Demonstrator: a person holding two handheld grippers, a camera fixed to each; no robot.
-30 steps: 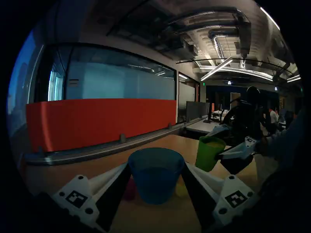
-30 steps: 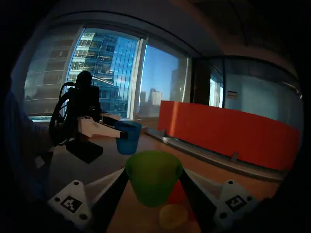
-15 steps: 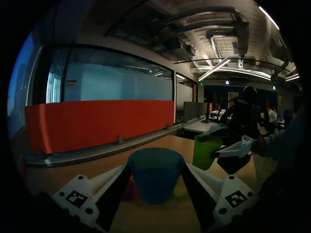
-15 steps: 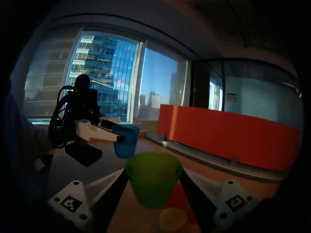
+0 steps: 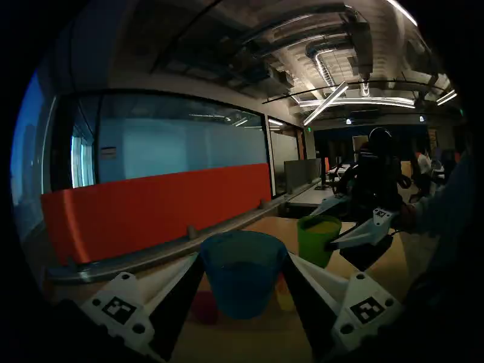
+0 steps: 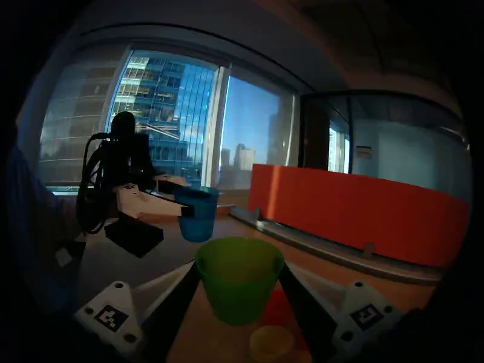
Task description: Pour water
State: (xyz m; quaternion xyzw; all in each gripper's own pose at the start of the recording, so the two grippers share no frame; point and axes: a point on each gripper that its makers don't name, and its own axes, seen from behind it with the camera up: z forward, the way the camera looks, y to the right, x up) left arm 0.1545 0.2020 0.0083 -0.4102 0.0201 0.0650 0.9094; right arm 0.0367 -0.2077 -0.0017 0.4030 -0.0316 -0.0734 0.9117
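A blue cup (image 5: 242,275) stands upright between the fingers of my left gripper (image 5: 243,284), which is shut on it; water seems to lie inside. My right gripper (image 6: 240,284) is shut on a green cup (image 6: 239,279), also upright. In the left gripper view the green cup (image 5: 317,239) hangs to the right, held by the right gripper (image 5: 330,241). In the right gripper view the blue cup (image 6: 196,213) is up and left of the green one, held by the left gripper (image 6: 192,209). Both cups are above a wooden table (image 5: 242,339).
A pink cup (image 5: 204,306) and a yellow cup (image 6: 271,342) sit on the table below the held cups, with a red one (image 6: 279,307) beside the yellow. An orange partition (image 5: 157,202) runs along the table's far edge. A dark stand (image 6: 133,233) sits by the windows.
The left gripper view has tilted, so the partition now slants. The green cup has dropped slightly and drawn a little closer to the blue cup. Both grips are unchanged.
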